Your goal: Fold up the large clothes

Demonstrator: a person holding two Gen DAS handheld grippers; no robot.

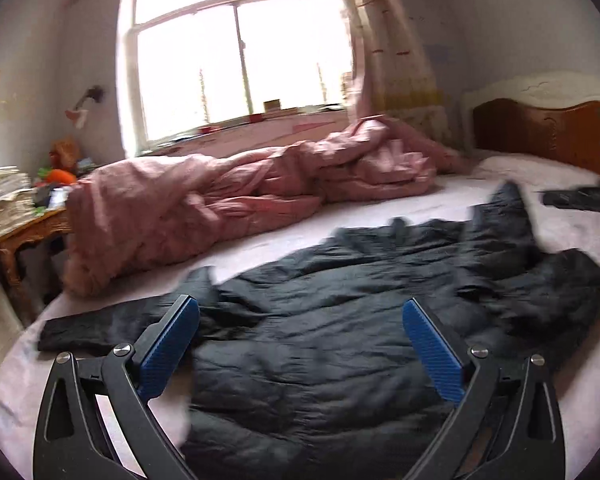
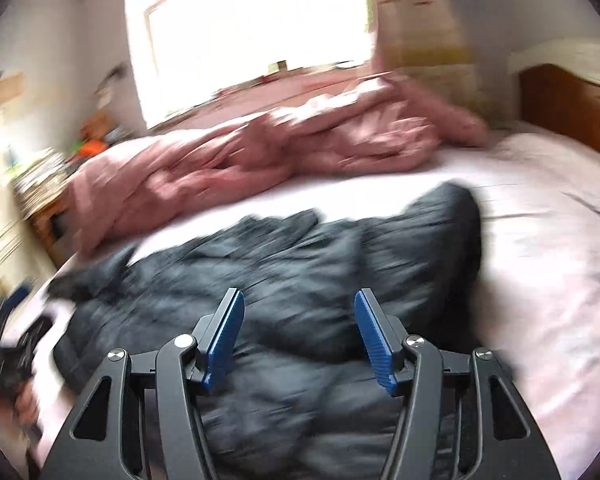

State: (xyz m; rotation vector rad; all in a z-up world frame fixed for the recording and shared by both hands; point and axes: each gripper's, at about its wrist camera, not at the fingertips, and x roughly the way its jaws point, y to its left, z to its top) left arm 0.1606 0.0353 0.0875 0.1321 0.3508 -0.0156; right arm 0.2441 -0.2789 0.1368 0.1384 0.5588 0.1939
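Note:
A large black padded jacket (image 1: 340,320) lies spread and crumpled on the bed, one sleeve (image 1: 100,328) stretched to the left. My left gripper (image 1: 300,312) is open and empty, held above the jacket's near part. My right gripper (image 2: 299,304) is open and empty too, above the jacket (image 2: 300,264) in the blurred right wrist view. The right gripper also shows at the right edge of the left wrist view (image 1: 580,200). The left gripper shows blurred at the left edge of the right wrist view (image 2: 12,344).
The bed has a pale pink sheet (image 1: 560,176). A crumpled pink duvet (image 1: 220,192) lies along the far side under the window (image 1: 240,52). A wooden headboard (image 1: 548,132) stands at the right. A cluttered wooden side table (image 1: 24,224) stands at the left.

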